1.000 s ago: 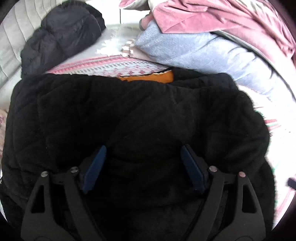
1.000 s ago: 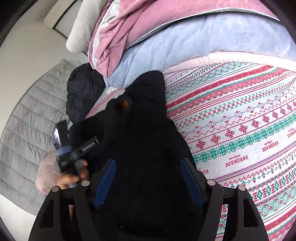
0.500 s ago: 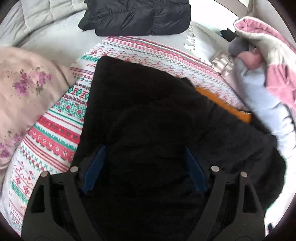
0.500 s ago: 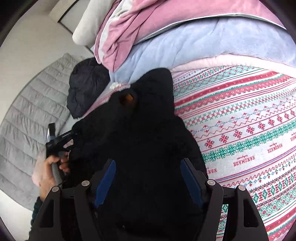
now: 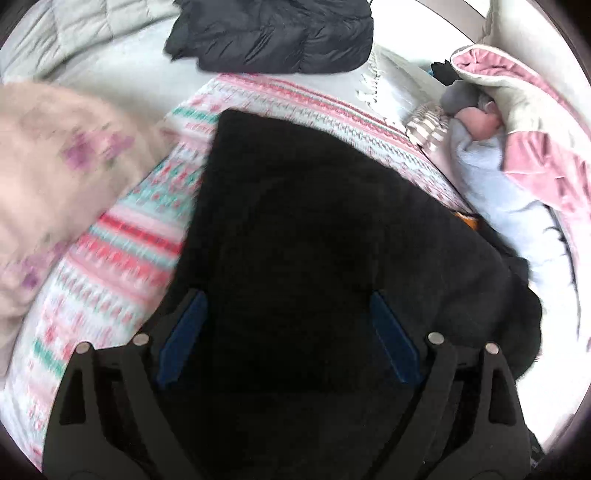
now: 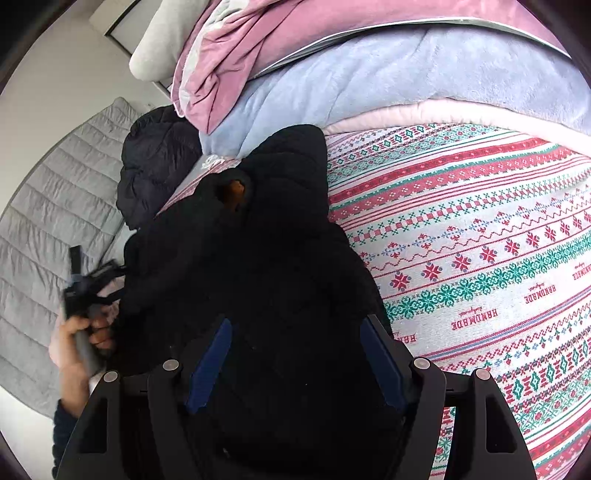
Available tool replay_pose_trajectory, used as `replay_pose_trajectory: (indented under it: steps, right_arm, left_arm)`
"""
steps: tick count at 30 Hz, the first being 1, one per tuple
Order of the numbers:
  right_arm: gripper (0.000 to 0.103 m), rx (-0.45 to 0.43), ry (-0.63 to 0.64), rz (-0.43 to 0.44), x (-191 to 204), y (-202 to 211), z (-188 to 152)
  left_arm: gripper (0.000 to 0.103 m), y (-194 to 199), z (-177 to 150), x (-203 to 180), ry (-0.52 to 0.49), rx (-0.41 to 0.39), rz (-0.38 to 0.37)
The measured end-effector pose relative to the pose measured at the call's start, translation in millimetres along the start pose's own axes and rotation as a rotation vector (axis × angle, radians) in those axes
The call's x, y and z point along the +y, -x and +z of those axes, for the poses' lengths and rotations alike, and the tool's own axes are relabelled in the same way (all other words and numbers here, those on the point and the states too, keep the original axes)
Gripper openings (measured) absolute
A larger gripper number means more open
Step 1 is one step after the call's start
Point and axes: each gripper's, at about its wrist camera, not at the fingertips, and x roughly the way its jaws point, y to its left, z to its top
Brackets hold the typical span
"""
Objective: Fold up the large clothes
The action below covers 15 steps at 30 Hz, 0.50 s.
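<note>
Black fleece jacket is seen spread on a patterned knit blanket covering the bed, an orange lining patch showing near its collar. Left tool is held above the jacket with jaws wide apart; they have just been opening, and fabric lies below them but is not pinched by the blue pads. Right tool is likewise spread over the jacket, nothing clamped. Left hand is visible in the right wrist view at the jacket's far edge. Dark puffer jacket is noted beyond, beside a lavender blanket and a pink blanket.
</note>
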Motion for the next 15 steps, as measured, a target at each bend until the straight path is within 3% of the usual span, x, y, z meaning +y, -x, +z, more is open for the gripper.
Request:
replay_pose_trajectory:
  steps: [3, 8, 11, 15]
  right_arm:
    - [0.074, 0.008, 0.022, -0.012, 7, -3, -2]
    - [0.074, 0.024, 0.088, -0.05, 20, -7, -10]
    - [0.074, 0.036, 0.132, -0.078, 26, -8, -15]
    - [0.074, 0.051, 0.136, -0.113, 28, -6, -23]
  left_arm:
    - [0.09, 32, -19, 26, 0.04, -0.014, -0.003]
    - [0.09, 78, -63, 60, 0.011, -0.074, 0.05]
    - [0.09, 102, -104, 73, -0.033, -0.09, 0.064]
    - [0.09, 121, -151, 77, -0.106, -0.139, 0.024]
